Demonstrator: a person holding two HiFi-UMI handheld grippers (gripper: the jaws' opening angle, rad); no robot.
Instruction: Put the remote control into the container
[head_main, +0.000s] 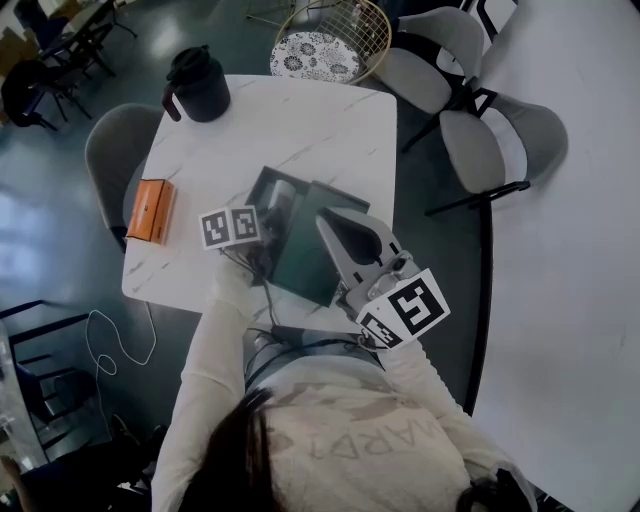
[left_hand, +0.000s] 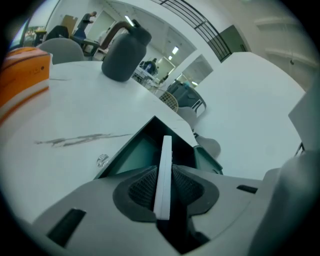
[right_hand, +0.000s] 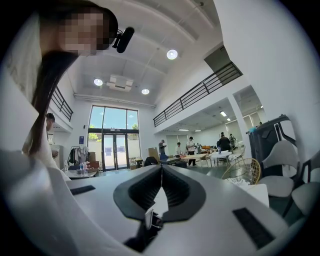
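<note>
So, not much to read here. The cube on each gripper only has black-and-white square markers, no words. There's big lettering on the front of the person's shirt in the head view, but it's seen from above at a bad angle and I can't read it properly. The orange box (head_main: 150, 210) at the desk (head_main: 300, 120) edge has some faint print on it in the left gripper view (left_hand: 22, 80), too blurry to read.

The left gripper (left_hand: 163, 170) has its fingers (left_hand: 142, 187) clamped on the remote control (left_hand: 165, 150). It's white and held edge-on, so you only see the thin side, with no buttons or branding showing. It pokes out over the open dark green container (left_hand: 135, 155), tilted down toward the inside. In the head view the left gripper (head_main: 272, 212) covers the remote, and the container (head_main: 300, 260) is partly covered by both tools.

The right gripper (right_hand: 161, 170) has its fingers closed tip to tip with nothing between them, pointing out at the room. From above, its (head_main: 326, 220) tips sit over the container's right side.

The black jug (head_main: 197, 83) stands at the desk's far corner, well apart. There's also a tiny clear thing (left_hand: 102, 160) on the desk just beside the container, and I can't tell what it is.
</note>
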